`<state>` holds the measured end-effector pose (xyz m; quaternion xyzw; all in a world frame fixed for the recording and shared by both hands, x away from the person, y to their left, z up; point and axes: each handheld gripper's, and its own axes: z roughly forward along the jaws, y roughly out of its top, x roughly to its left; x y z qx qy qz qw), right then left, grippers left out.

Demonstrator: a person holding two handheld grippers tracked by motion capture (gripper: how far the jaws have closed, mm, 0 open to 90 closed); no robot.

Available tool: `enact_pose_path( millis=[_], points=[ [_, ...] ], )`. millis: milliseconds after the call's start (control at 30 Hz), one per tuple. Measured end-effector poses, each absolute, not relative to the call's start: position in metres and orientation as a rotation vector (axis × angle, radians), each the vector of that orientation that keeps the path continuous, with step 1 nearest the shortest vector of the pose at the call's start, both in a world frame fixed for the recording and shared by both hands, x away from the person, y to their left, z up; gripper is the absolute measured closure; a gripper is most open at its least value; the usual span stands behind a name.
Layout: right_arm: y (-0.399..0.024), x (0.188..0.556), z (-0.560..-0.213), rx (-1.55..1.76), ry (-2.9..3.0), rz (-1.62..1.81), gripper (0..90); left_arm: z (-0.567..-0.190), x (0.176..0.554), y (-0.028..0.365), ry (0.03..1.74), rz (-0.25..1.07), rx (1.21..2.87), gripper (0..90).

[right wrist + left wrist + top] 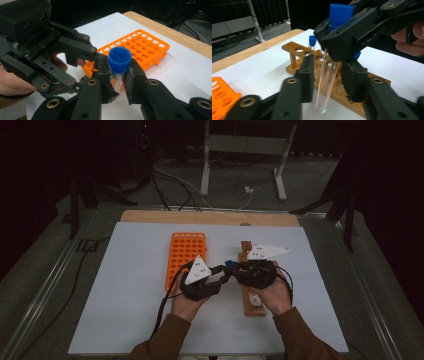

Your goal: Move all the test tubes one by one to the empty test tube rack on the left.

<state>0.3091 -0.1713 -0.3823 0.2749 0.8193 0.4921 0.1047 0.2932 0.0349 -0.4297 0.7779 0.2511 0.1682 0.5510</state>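
A clear test tube with a blue cap [120,58] hangs upright, and my right gripper [117,68] is shut on it just under the cap. In the left gripper view the tube's glass body [325,85] runs down between the jaws of my left gripper [329,75]. Its pads [308,75] stand close on either side, with a thin gap still showing. From above, both grippers meet nose to nose: left gripper [224,273], right gripper [235,268], the blue cap [230,264] between them. They are just left of the wooden tube rack [246,246].
The wooden rack [294,48] holds another blue-capped tube [312,41] and has several open holes. An orange multi-hole rack [185,251] lies left of the grippers on the white mat [125,285]. Cables trail toward the table's near edge.
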Motion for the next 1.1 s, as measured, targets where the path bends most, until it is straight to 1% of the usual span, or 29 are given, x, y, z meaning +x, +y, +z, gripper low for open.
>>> enact_pose_path(
  millis=[67, 100, 200, 233, 267, 300, 367, 533, 567, 600, 633, 667, 700, 733, 800, 833, 867, 900, 933, 967, 1000, 1100],
  points=[
    [-0.171, 0.309, -0.383, 0.813, 2.419, 1.448, 76.9, -0.431, 0.294, 0.034, 0.583, 0.399, 1.847, 74.1],
    [-0.171, 0.31, -0.384, 0.815, 2.419, 1.449, 76.9, -0.431, 0.294, 0.034, 0.582, 0.397, 1.846, 75.9],
    [-0.173, 0.31, -0.383, 0.831, 2.41, 1.459, 74.3, -0.431, 0.296, 0.034, 0.584, 0.383, 1.838, 77.5],
    [-0.176, 0.311, -0.382, 0.842, 2.39, 1.485, 64.3, -0.431, 0.297, 0.034, 0.584, 0.384, 1.839, 77.7],
    [-0.176, 0.311, -0.382, 0.842, 2.39, 1.485, 64.3, -0.432, 0.297, 0.034, 0.589, 0.382, 1.837, 77.7],
    [-0.179, 0.31, -0.38, 0.86, 2.368, 1.504, 54.8, -0.432, 0.298, 0.035, 0.593, 0.386, 1.84, 77.8],
    [-0.183, 0.309, -0.379, 0.855, 2.348, 1.51, 46.2, -0.433, 0.299, 0.038, 0.605, 0.389, 1.836, 77.9],
    [-0.195, 0.304, -0.376, 0.841, 2.256, 1.512, 29.9, -0.433, 0.302, 0.045, 0.624, 0.386, 1.822, 78.0],
    [-0.195, 0.304, -0.376, 0.841, 2.256, 1.512, 29.9, -0.433, 0.302, 0.047, 0.63, 0.387, 1.817, 78.0],
    [-0.2, 0.303, -0.377, 0.854, 2.223, 1.512, 24.3, -0.433, 0.303, 0.049, 0.635, 0.391, 1.813, 78.0],
    [-0.2, 0.303, -0.377, 0.854, 2.223, 1.512, 24.3, -0.433, 0.303, 0.051, 0.638, 0.391, 1.813, 78.0],
    [-0.205, 0.302, -0.378, 0.864, 2.188, 1.511, 18.3, -0.433, 0.303, 0.052, 0.641, 0.395, 1.806, 78.1],
    [-0.208, 0.301, -0.379, 0.869, 2.177, 1.508, 15.7, -0.433, 0.303, 0.054, 0.645, 0.4, 1.804, 78.1],
    [-0.208, 0.301, -0.379, 0.869, 2.177, 1.508, 15.7, -0.434, 0.303, 0.055, 0.646, 0.406, 1.8, 78.1],
    [-0.216, 0.298, -0.381, 0.88, 2.148, 1.523, 11.8, -0.435, 0.304, 0.059, 0.656, 0.414, 1.79, 78.1],
    [-0.216, 0.298, -0.381, 0.88, 2.148, 1.523, 11.8, -0.436, 0.304, 0.061, 0.662, 0.418, 1.788, 78.1],
    [-0.222, 0.296, -0.383, 0.891, 2.13, 1.513, 9.1, -0.437, 0.304, 0.063, 0.669, 0.421, 1.784, 78.1],
    [-0.222, 0.296, -0.383, 0.891, 2.13, 1.513, 9.1, -0.438, 0.304, 0.065, 0.677, 0.425, 1.783, 78.1],
    [-0.227, 0.294, -0.385, 0.897, 2.121, 1.498, 5.3, -0.44, 0.304, 0.067, 0.685, 0.423, 1.778, 78.1],
    [-0.227, 0.294, -0.385, 0.897, 2.121, 1.498, 5.3, -0.441, 0.304, 0.07, 0.692, 0.427, 1.779, 78.1],
    [-0.232, 0.293, -0.387, 0.909, 2.112, 1.478, 2.1, -0.442, 0.305, 0.072, 0.699, 0.429, 1.777, 78.1],
    [-0.237, 0.292, -0.389, 0.924, 2.099, 1.465, 0.7, -0.446, 0.305, 0.077, 0.719, 0.429, 1.772, 78.1]
  ],
)
